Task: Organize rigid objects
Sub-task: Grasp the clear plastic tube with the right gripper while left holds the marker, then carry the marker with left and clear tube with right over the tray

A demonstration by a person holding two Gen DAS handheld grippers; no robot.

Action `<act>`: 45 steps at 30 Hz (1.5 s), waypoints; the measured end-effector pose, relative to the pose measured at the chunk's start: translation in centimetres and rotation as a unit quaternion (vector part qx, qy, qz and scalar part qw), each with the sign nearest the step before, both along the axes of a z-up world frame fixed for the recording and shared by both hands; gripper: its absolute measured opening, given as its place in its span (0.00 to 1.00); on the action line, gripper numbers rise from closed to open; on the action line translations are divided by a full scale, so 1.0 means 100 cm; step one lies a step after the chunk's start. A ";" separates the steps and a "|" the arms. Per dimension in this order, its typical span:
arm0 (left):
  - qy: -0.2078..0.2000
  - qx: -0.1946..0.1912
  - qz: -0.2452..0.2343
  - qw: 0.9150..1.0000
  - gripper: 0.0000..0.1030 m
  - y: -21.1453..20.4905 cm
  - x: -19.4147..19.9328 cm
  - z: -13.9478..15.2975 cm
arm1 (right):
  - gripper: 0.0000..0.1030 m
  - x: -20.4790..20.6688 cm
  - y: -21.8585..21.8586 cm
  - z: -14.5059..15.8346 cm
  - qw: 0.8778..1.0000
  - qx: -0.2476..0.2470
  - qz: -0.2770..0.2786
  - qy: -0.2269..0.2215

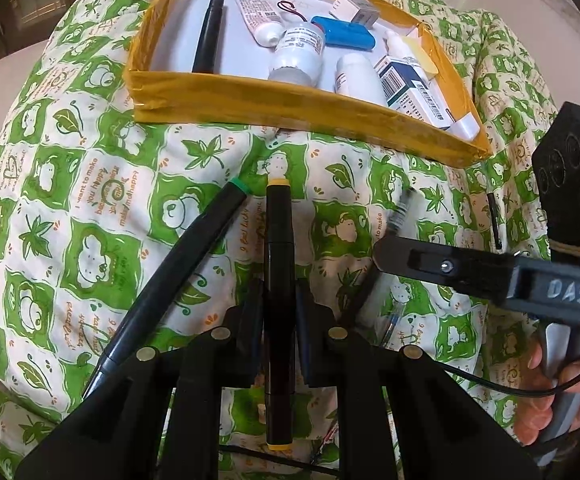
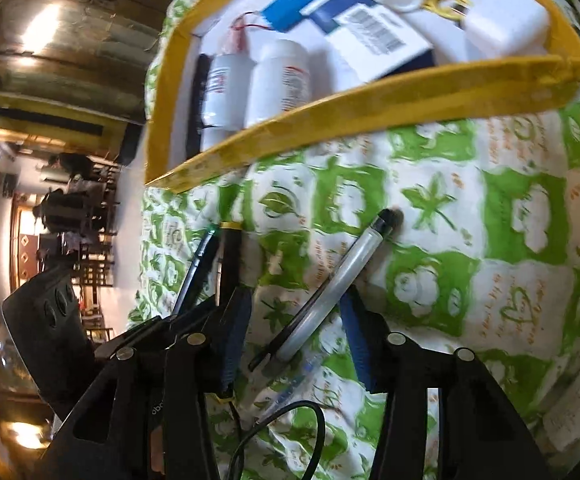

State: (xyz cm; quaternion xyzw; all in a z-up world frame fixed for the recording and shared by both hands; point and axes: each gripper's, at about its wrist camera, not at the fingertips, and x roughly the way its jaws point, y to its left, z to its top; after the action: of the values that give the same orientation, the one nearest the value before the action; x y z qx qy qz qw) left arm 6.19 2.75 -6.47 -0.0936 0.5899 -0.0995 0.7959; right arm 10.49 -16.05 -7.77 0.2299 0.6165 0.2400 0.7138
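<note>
The clear pen [image 2: 340, 284] lay on the green-print cloth [image 2: 510, 216], between the fingers of the right gripper [image 2: 294, 332]; its long axis ran slantwise across the gap, dark cap end [image 2: 388, 218] up toward the yellow-edged tray [image 2: 370, 114], lower end near the left finger; the pads stood spread on either side, no firm contact visible, frame blurred; judged not yet pinched. Because the pen lay oblique to the fingers, a squeeze would likely meet it at a slant; a roll of the wrist seemed called for first.

The yellow-capped marker [image 1: 278, 280] sat pinched in the left gripper [image 1: 279, 300], axis straight along the fingers, pointing at the tray; a green-capped marker [image 1: 178, 276] lay on the cloth just beside it. The tray, well ahead of both grippers, already held bottles [image 1: 298, 54] and boxes [image 1: 414, 88].
</note>
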 end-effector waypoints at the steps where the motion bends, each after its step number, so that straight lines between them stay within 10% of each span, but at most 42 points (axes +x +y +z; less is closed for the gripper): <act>1: 0.000 0.000 0.000 1.000 0.12 0.000 0.000 0.000 | 0.21 -0.001 0.002 0.001 1.000 -0.005 0.004 -0.010; 12: 0.001 0.001 0.003 1.000 0.12 0.001 0.000 0.000 | 0.09 -0.004 0.012 0.044 0.991 -0.073 0.028 -0.112; 29: 0.000 0.046 -0.023 0.999 0.12 -0.028 0.002 -0.004 | 0.12 0.008 -0.014 -0.014 1.000 -0.008 -0.020 0.013; 45: -0.008 0.069 -0.034 0.997 0.12 -0.040 0.001 -0.008 | 0.17 -0.006 0.009 -0.012 1.000 -0.026 0.012 -0.012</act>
State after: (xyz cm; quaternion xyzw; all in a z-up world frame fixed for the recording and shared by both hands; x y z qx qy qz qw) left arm 6.27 -1.26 -7.28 -0.0170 0.5921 -0.0863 0.8010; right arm 9.91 -15.15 -8.93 0.2012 0.6169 0.2353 0.7236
